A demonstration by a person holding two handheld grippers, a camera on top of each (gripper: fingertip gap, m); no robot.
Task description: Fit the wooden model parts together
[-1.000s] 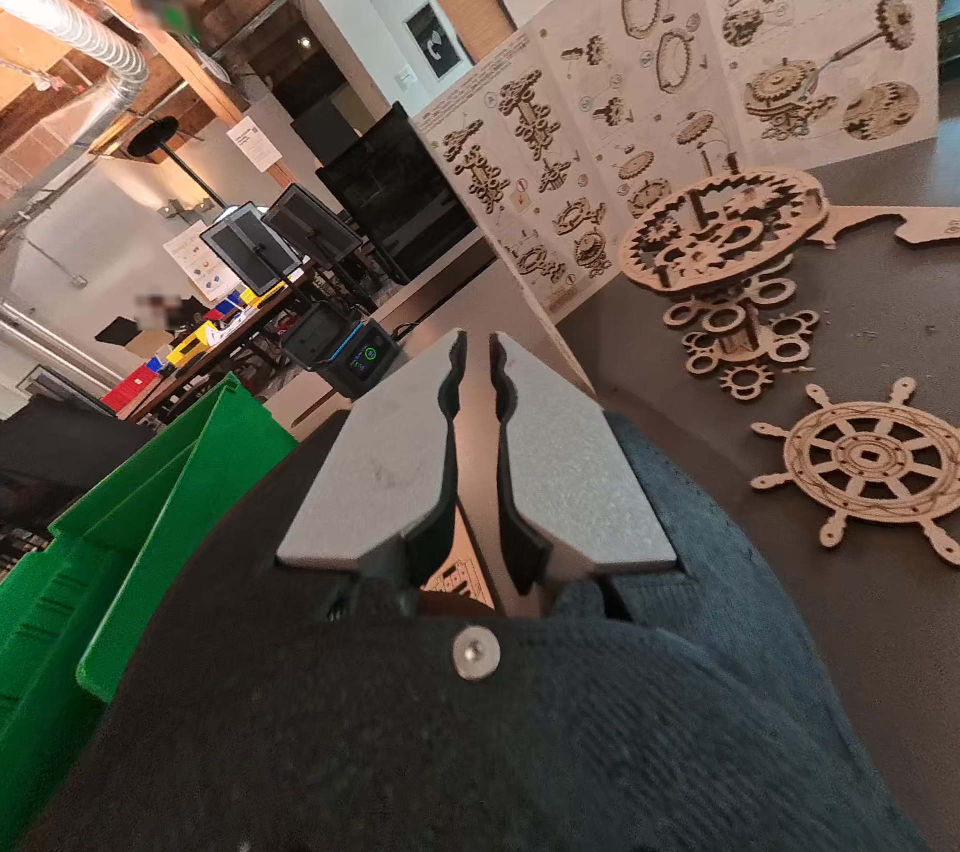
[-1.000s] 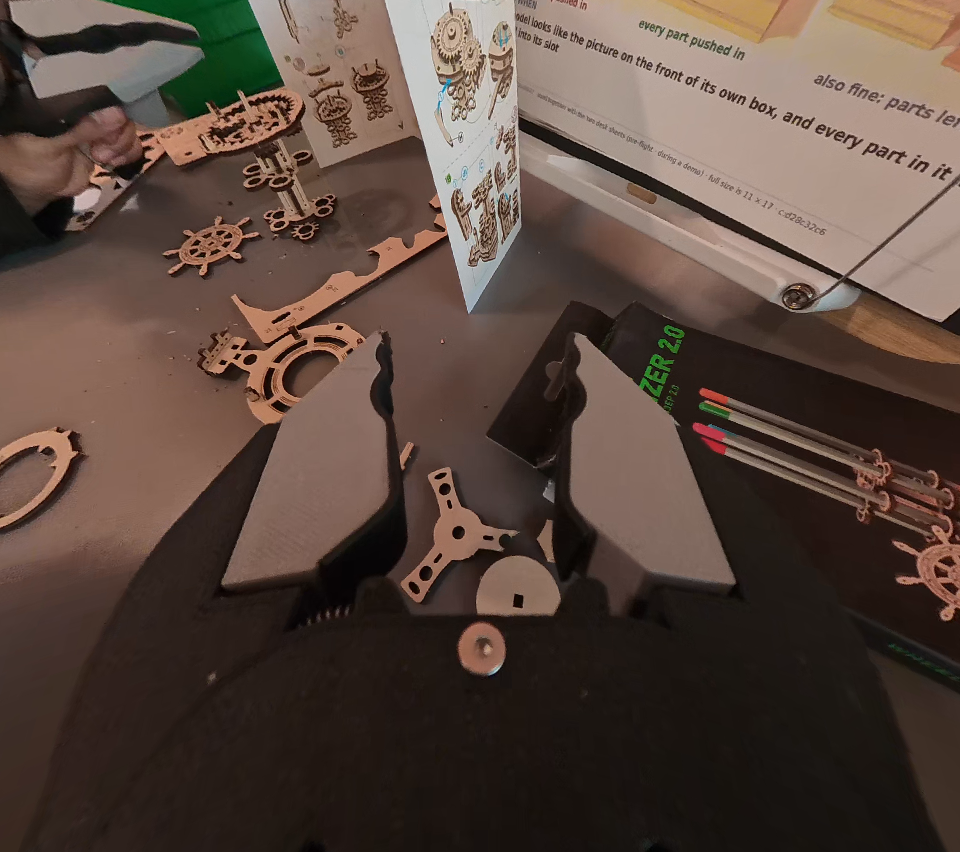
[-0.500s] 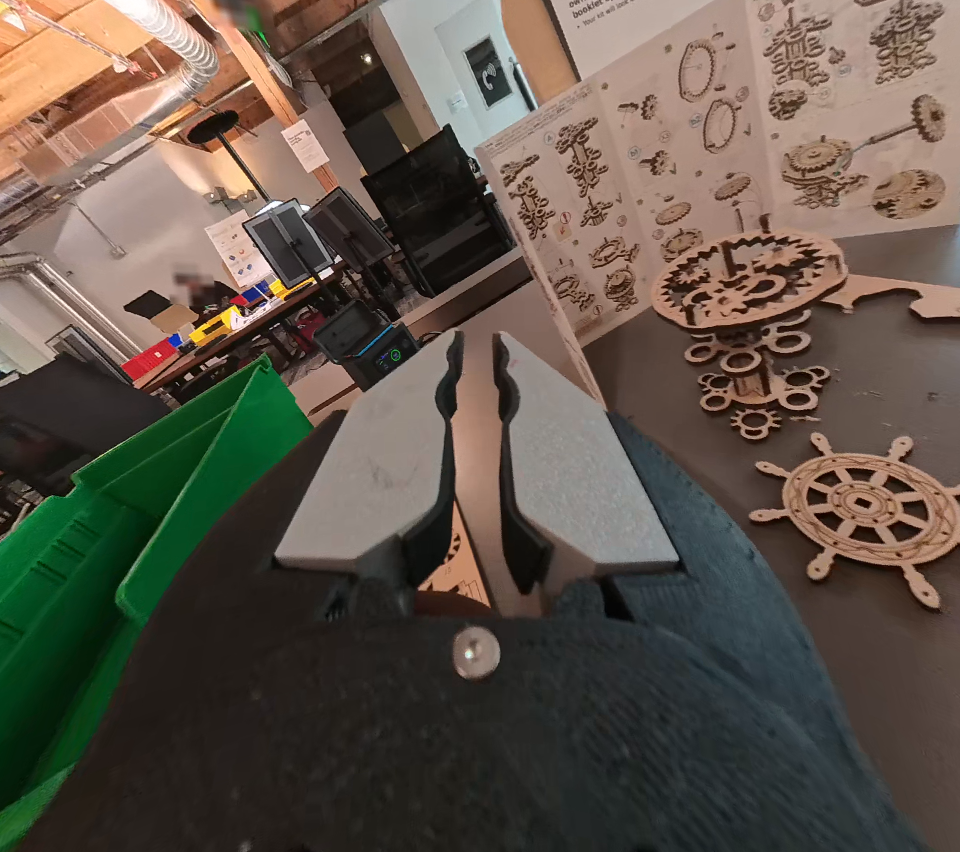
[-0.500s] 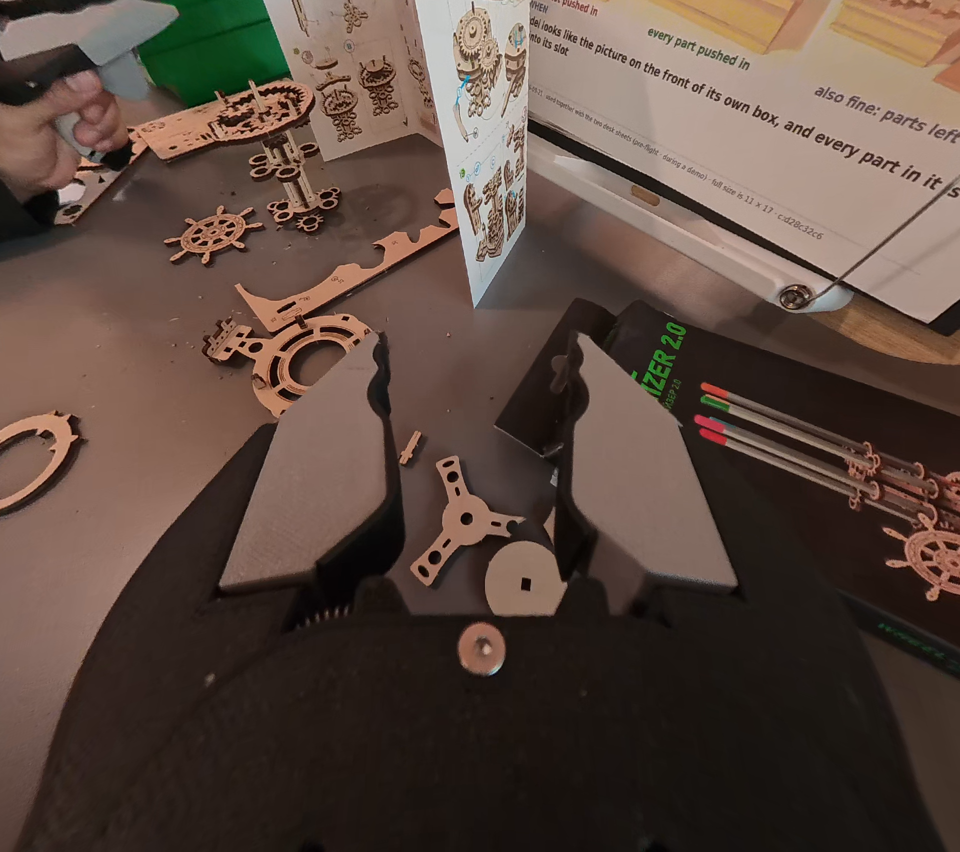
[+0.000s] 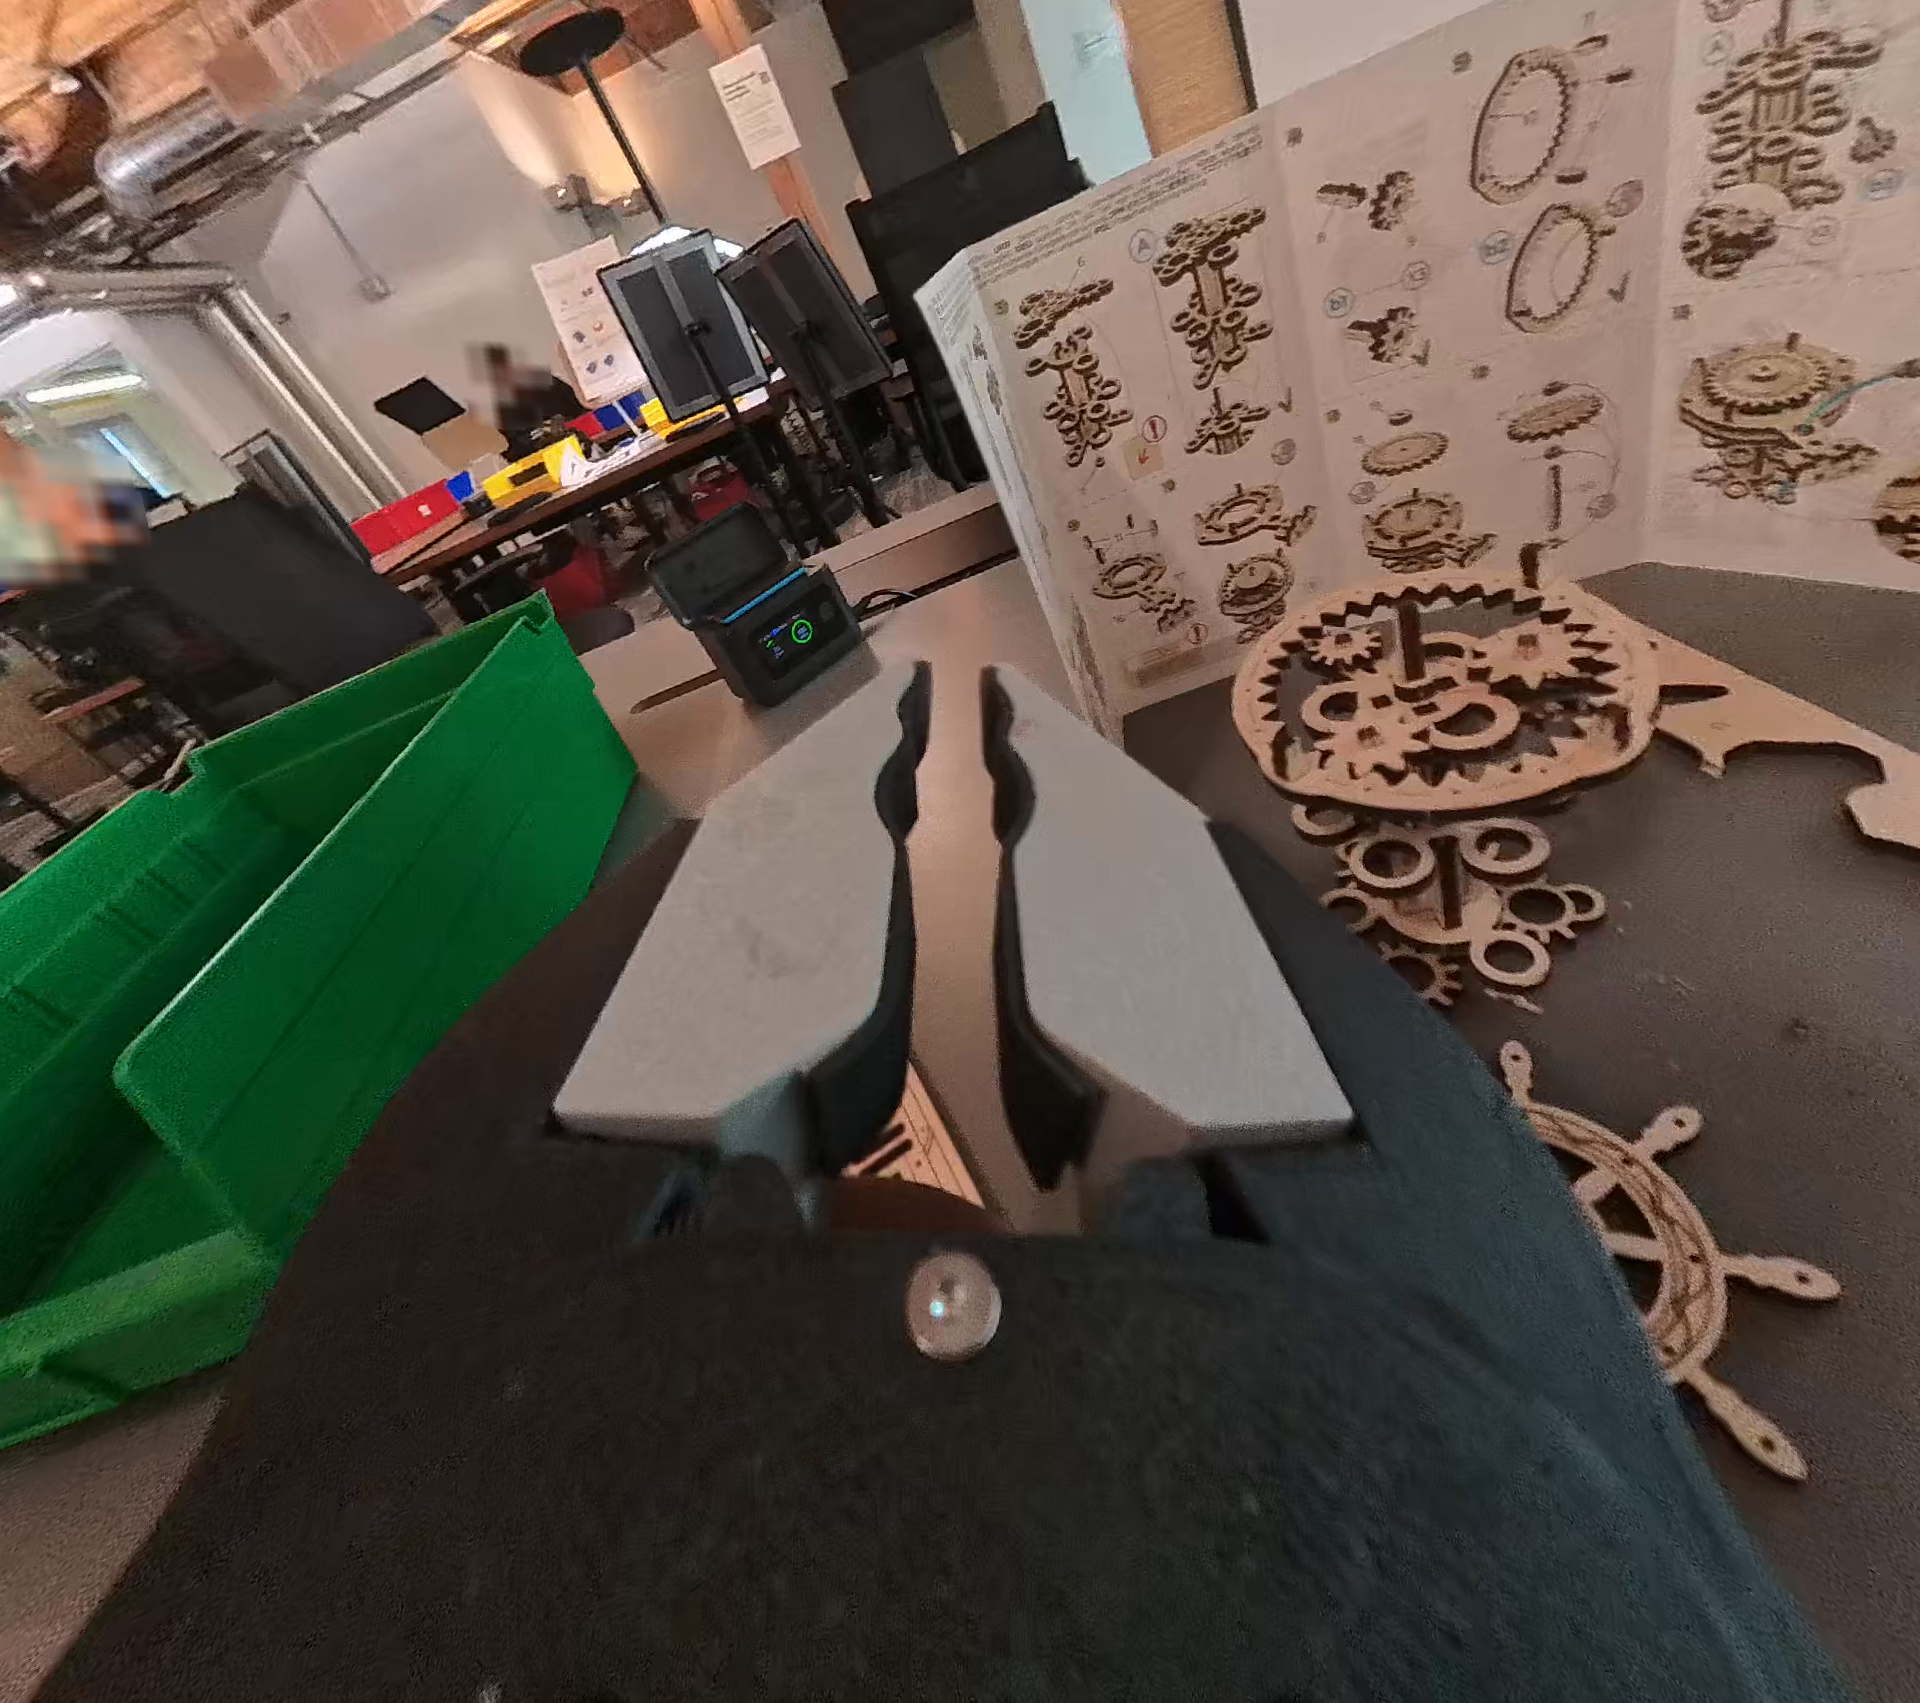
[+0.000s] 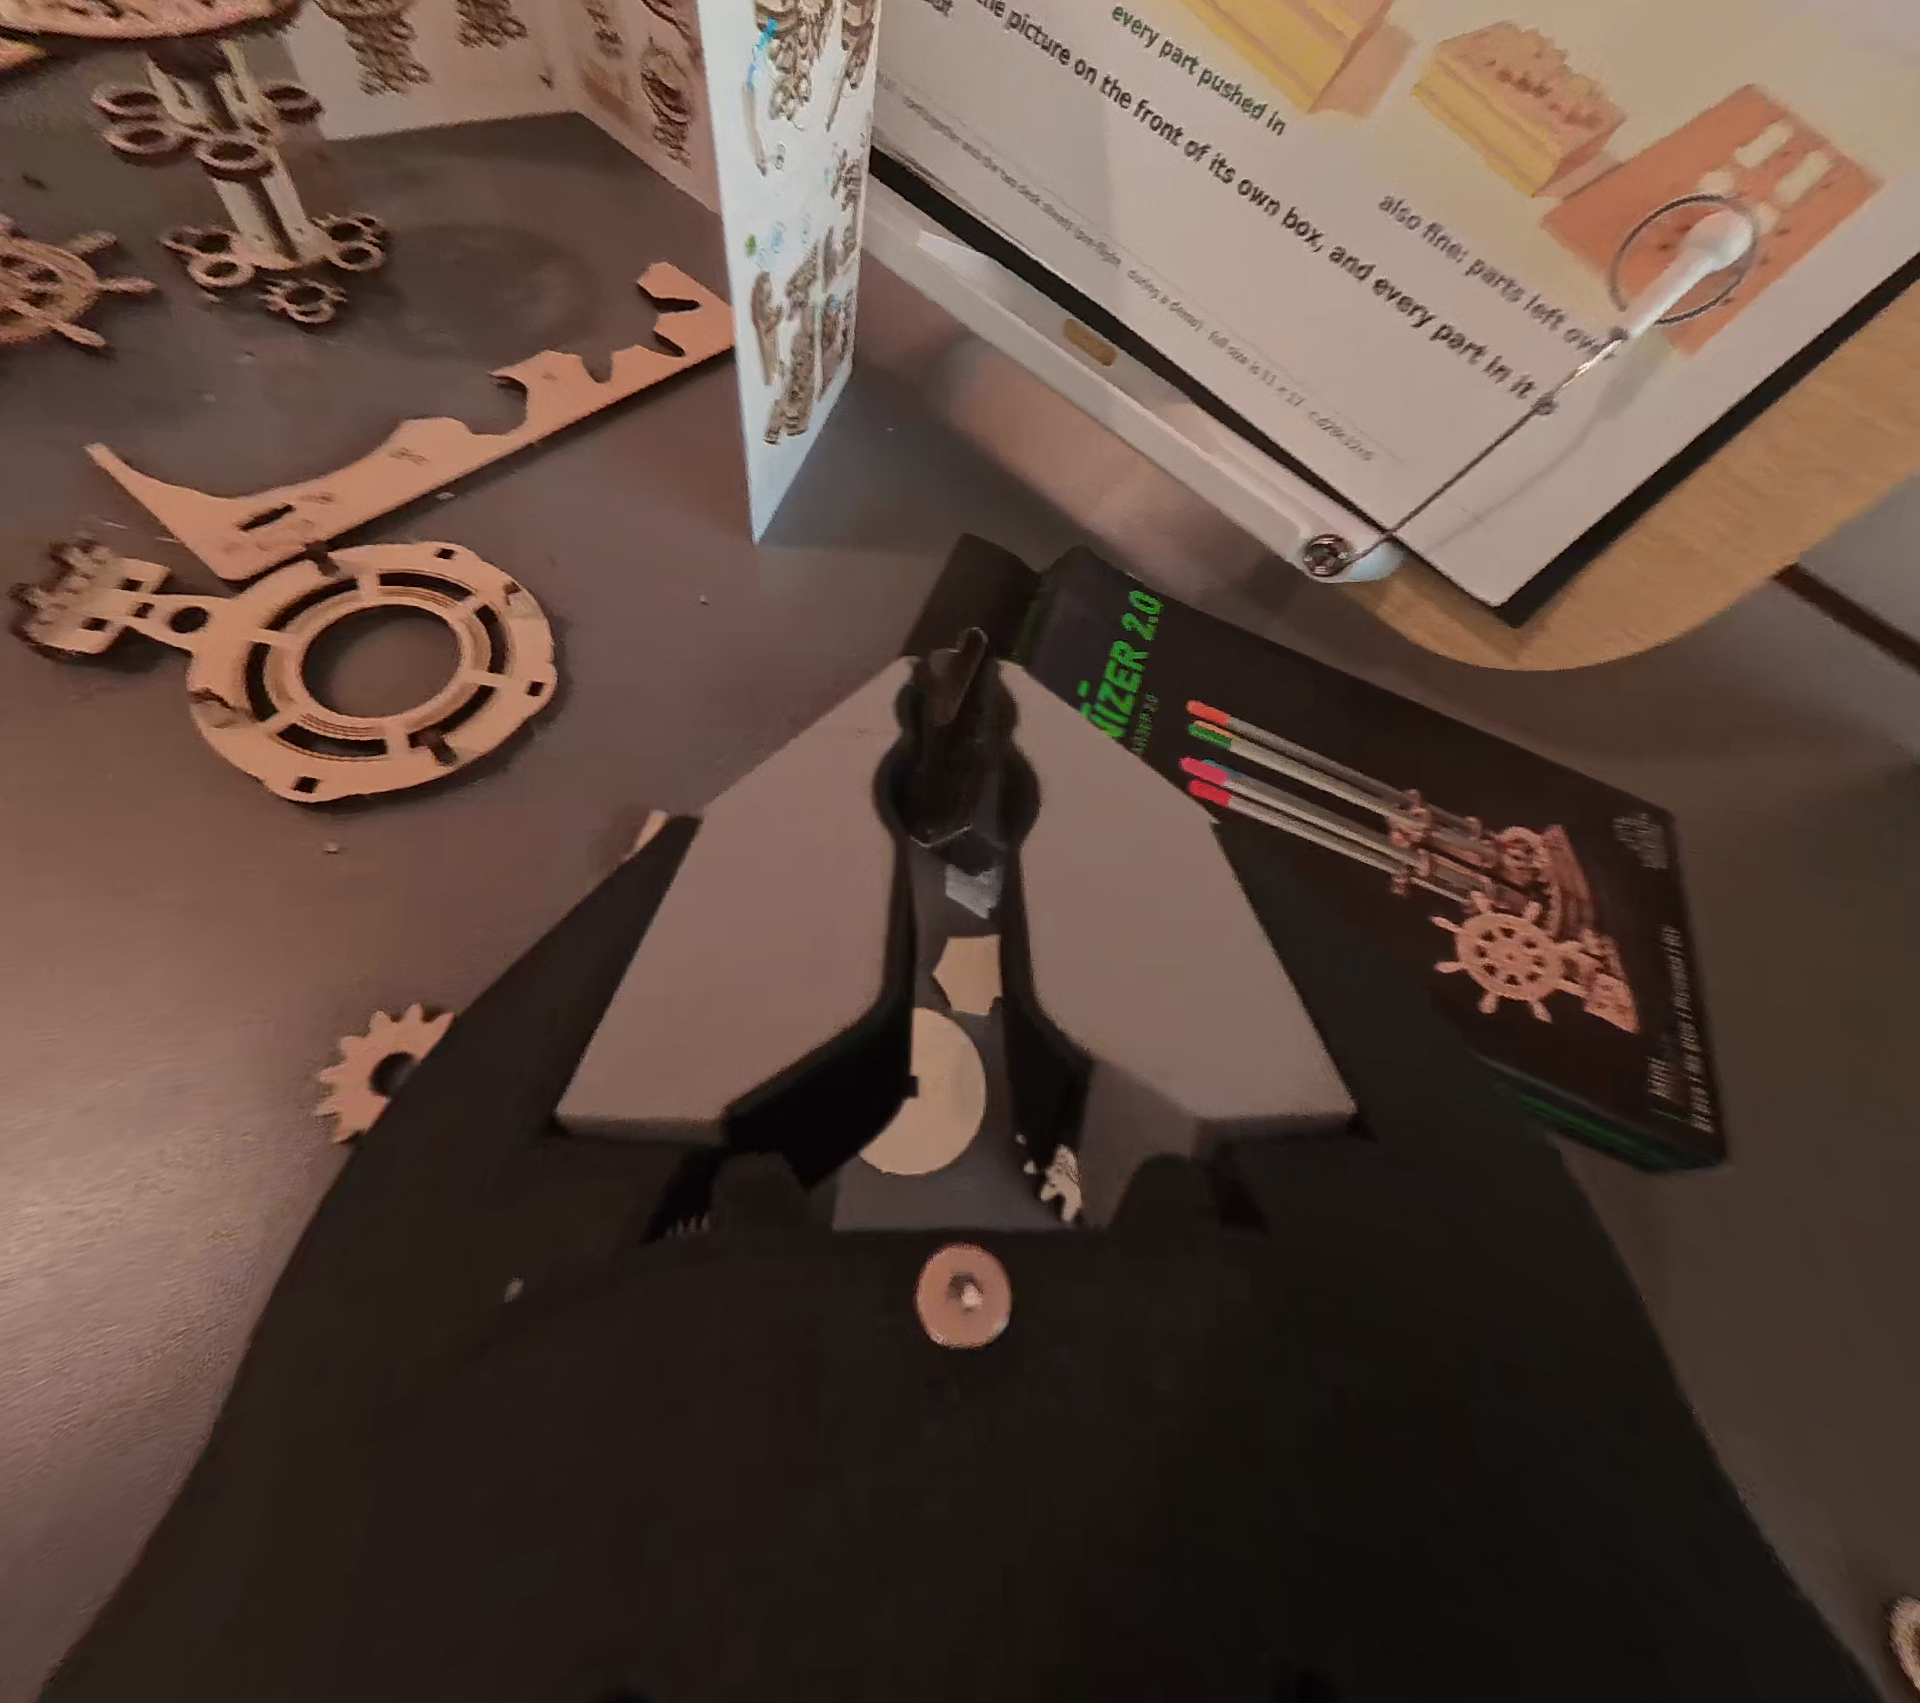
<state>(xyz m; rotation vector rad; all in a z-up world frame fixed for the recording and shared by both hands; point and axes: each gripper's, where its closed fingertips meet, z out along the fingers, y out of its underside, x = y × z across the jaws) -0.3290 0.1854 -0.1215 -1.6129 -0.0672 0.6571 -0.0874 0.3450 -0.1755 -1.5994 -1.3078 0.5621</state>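
- Spreading across the space ahead of both grippers, the dark grey table [image 6: 582, 365] carries the loose wooden parts.
- Standing upright ahead and to the right of the left gripper [image 5: 951, 697], the folded instruction sheet [image 5: 1351, 365] shows its diagrams; a green bin [image 5: 312, 874] sits to that gripper's left.
- Lying just right of the right gripper [image 6: 956, 677], the black kit box [image 6: 1403, 874] rests flat on the table.
- Standing right of the left gripper's tips, in front of the sheet, the gear assembly [image 5: 1439, 718] rises on its stacked ring base; the ship's wheel [image 5: 1662, 1258] lies flat nearer, beside the gripper's body.
- Ahead and left of the right gripper lie the ring-shaped part [image 6: 353, 666] and a long notched strip [image 6: 416, 448]; a small gear [image 6: 379, 1066] lies close at its left side.
- The left gripper's jaws stand nearly together with a thin gap, holding nothing.
- The right gripper's jaws are clamped on a small dark piece [image 6: 951, 749], too blurred to name.
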